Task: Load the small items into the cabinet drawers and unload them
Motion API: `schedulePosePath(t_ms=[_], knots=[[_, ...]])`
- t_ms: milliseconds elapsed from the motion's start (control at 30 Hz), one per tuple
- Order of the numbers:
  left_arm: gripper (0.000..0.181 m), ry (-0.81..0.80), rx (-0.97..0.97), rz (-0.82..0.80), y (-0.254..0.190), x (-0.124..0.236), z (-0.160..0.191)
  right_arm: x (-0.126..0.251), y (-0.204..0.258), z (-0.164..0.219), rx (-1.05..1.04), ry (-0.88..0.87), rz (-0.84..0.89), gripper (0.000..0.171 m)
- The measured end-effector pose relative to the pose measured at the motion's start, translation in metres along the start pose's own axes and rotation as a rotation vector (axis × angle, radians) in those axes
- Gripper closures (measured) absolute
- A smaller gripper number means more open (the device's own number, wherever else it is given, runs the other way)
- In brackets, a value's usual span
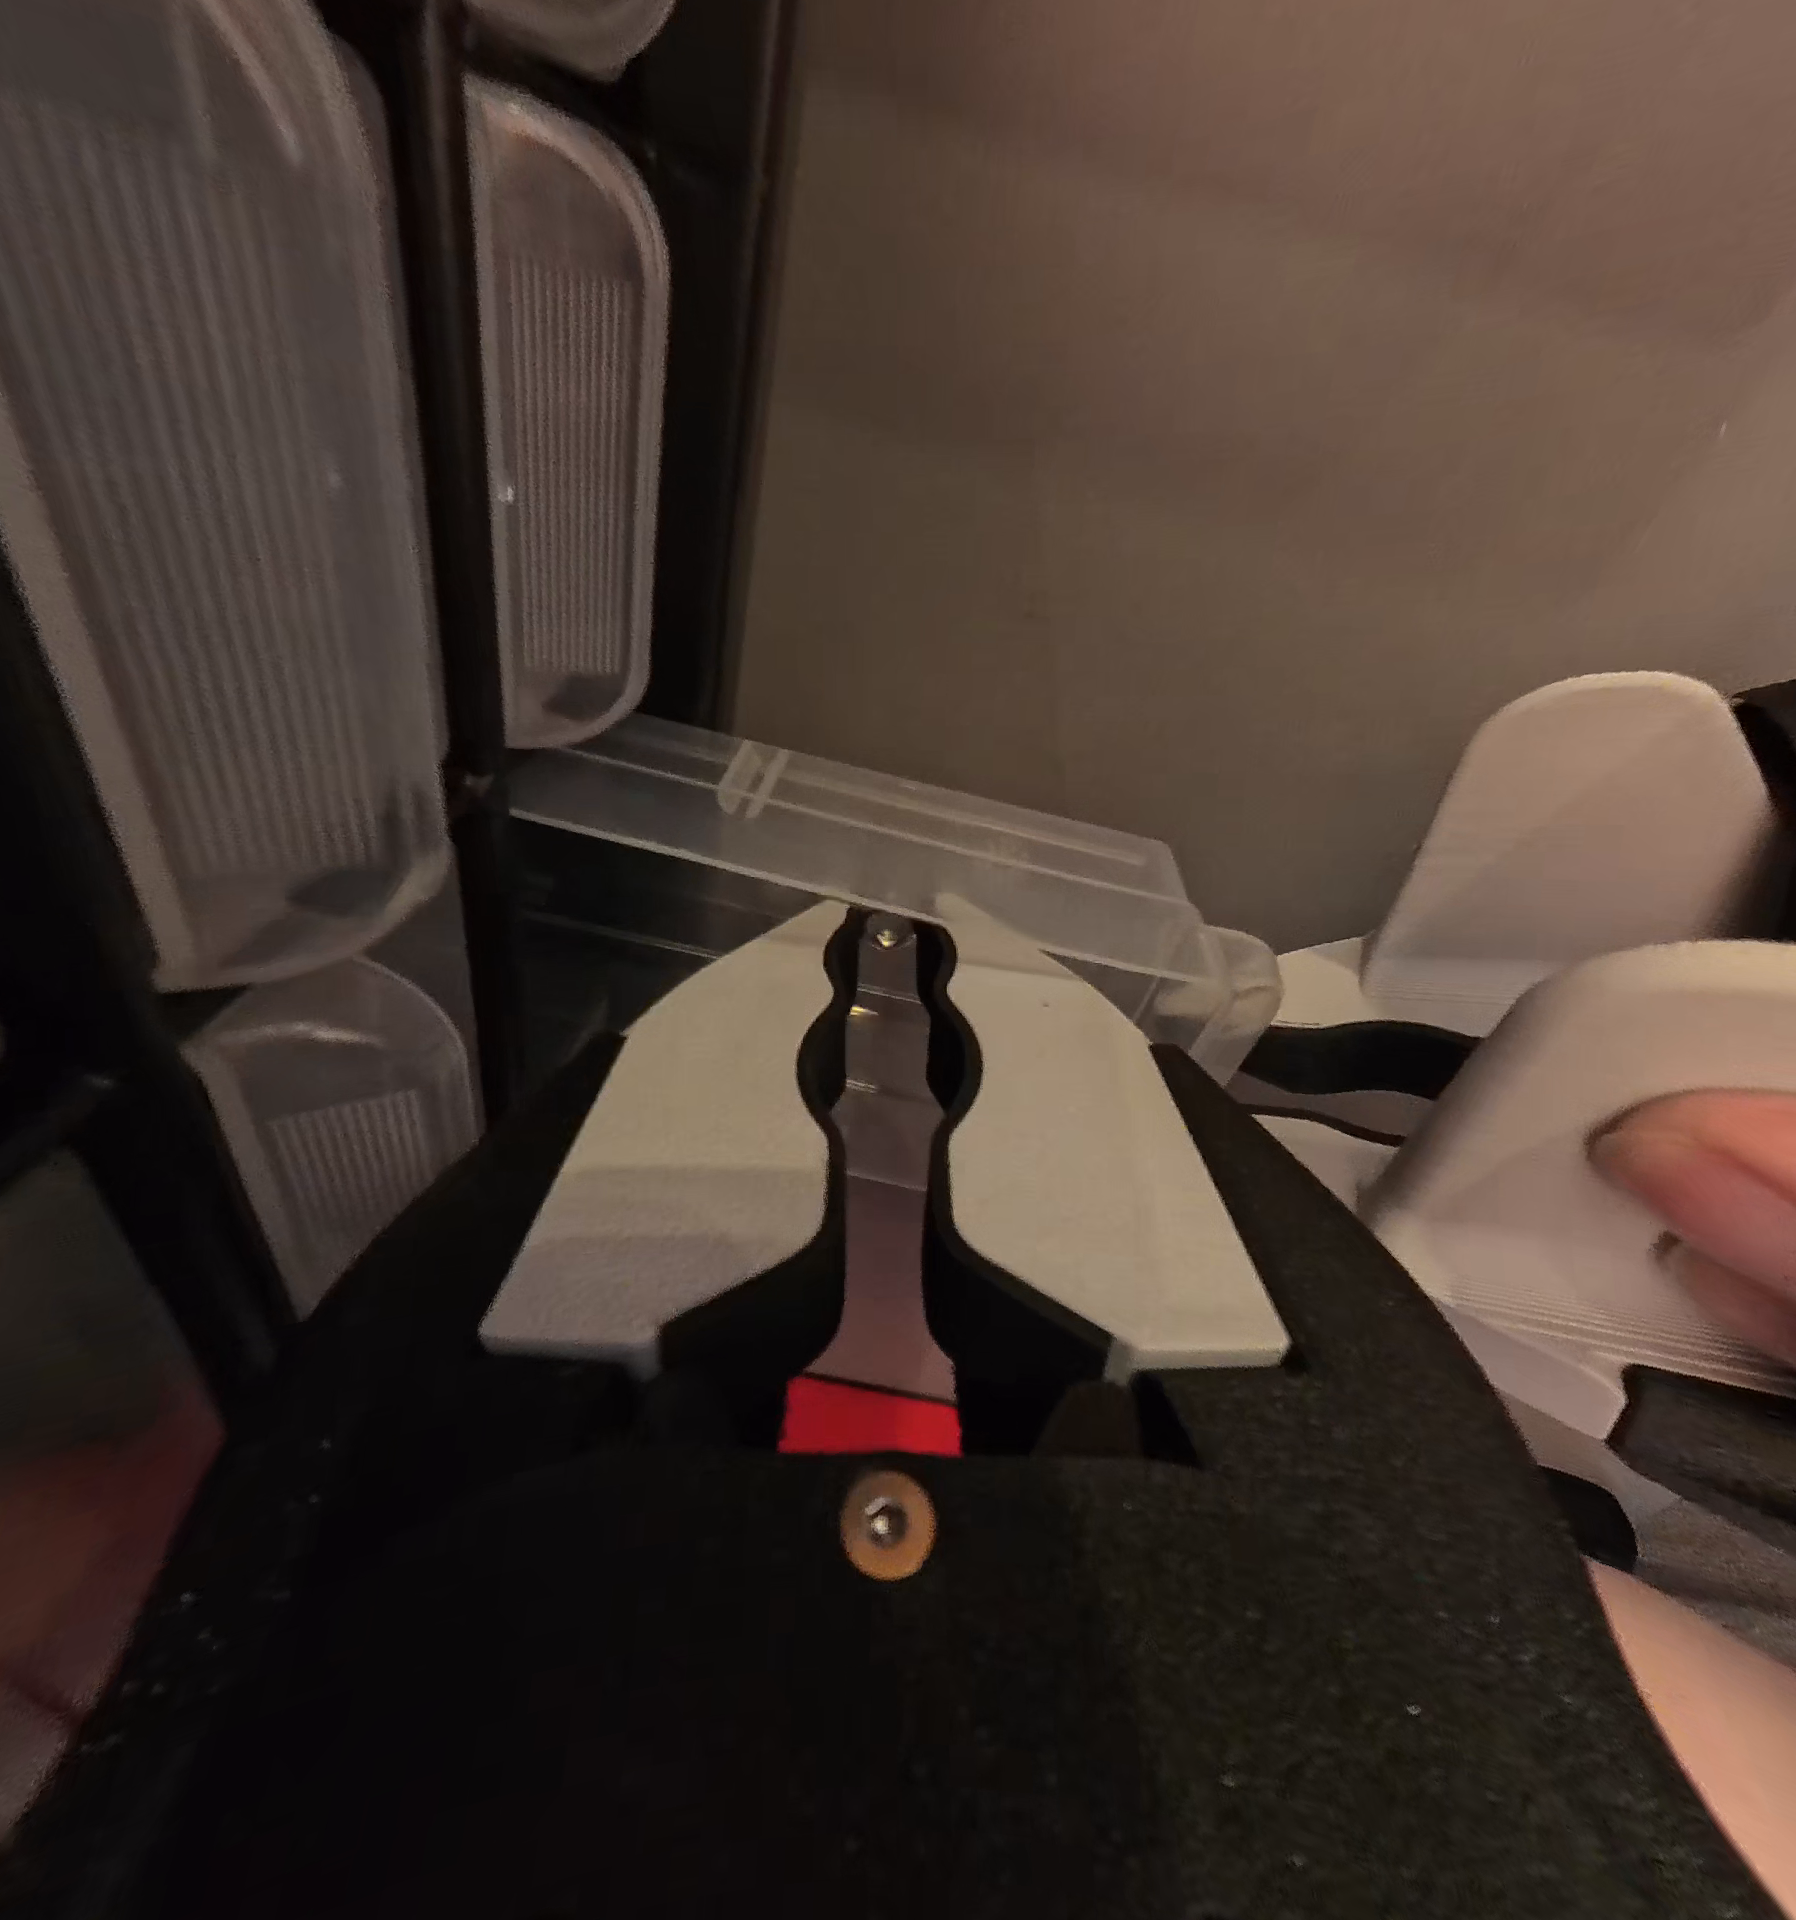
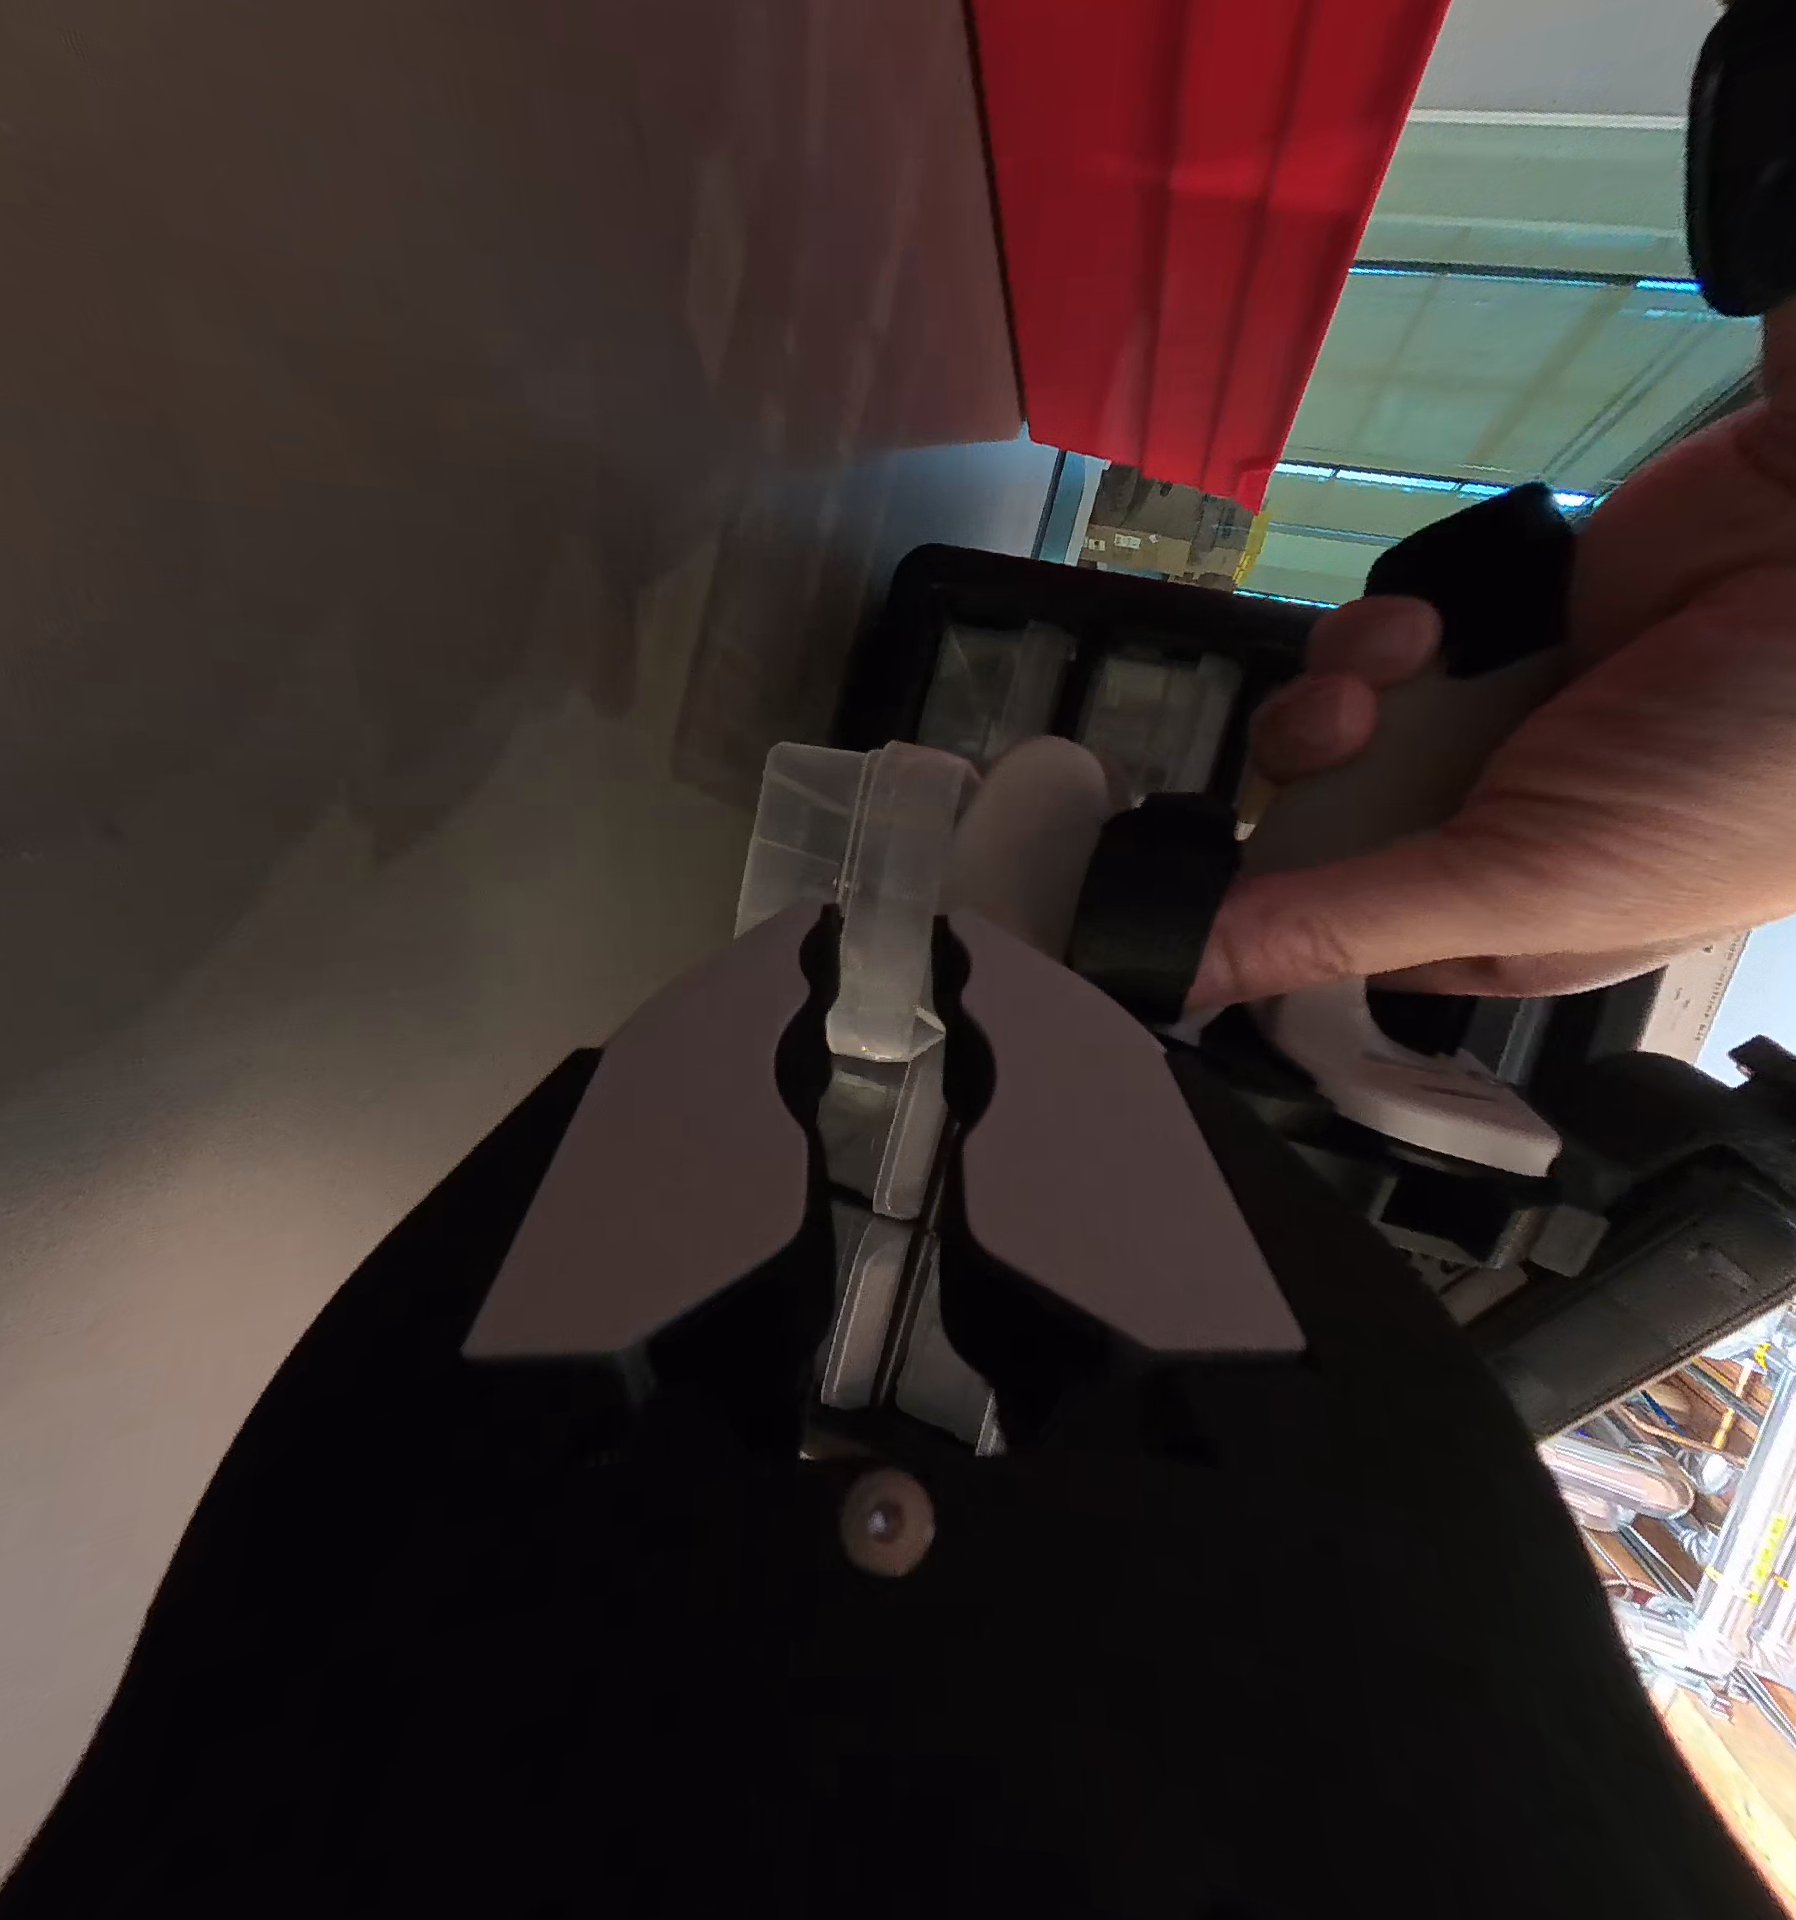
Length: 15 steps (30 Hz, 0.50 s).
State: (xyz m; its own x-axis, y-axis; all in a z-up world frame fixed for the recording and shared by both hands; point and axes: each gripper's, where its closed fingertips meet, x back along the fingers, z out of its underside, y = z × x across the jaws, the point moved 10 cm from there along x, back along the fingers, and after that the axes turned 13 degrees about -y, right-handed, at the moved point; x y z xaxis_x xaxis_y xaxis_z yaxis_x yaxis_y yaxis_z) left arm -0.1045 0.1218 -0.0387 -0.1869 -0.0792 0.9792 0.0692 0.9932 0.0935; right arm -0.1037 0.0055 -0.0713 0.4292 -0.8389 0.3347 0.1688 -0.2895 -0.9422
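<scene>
Between hand-held gripper (image 1: 886, 940) tips, something tiny — blurred — over drawer (image 1: 977, 873).

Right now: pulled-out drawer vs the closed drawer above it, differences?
The pulled-out drawer juts far out of the black cabinet; the closed drawer sits seated in its slot. The right gripper clamps the pulled-out drawer's handle; nothing holds the closed drawer. Both are translucent plastic.

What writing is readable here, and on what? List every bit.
Nothing can be read.
Cardboard boxes: labels too small.
White panel, right edge: print blurred.
Yellow shelf tags: too small.
Left wrist view: no writing on the cabinet or clear drawer.
</scene>
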Motion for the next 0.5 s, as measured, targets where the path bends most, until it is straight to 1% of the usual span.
schedulePosePath(t_ms=[233, 333, 367, 400, 500], knots=[[0.164, 0.0, 0.002, -0.05, -0.001, 0.001, 0.0, 0.0, 0.0, 0.0, 0.002, 0.004, -0.003, 0.153], [0.154, -0.023, 0.022, -0.044, -0.002, 0.003, 0.001, 0.0, 0.0, 0.001, 0.003, 0.005, 0.004, 0.153], [0.15, -0.04, 0.028, -0.047, -0.003, 0.005, 0.001, 0.0, 0.0, 0.001, 0.0, 0.004, 0.006, 0.153], [0.149, -0.062, 0.035, -0.052, -0.003, 0.01, 0.002, 0.001, -0.001, 0.002, -0.004, 0.003, 0.008, 0.153], [0.152, -0.142, 0.066, -0.068, -0.008, 0.036, 0.009, 0.0, 0.0, 0.003, -0.013, -0.005, 0.017, 0.153]])
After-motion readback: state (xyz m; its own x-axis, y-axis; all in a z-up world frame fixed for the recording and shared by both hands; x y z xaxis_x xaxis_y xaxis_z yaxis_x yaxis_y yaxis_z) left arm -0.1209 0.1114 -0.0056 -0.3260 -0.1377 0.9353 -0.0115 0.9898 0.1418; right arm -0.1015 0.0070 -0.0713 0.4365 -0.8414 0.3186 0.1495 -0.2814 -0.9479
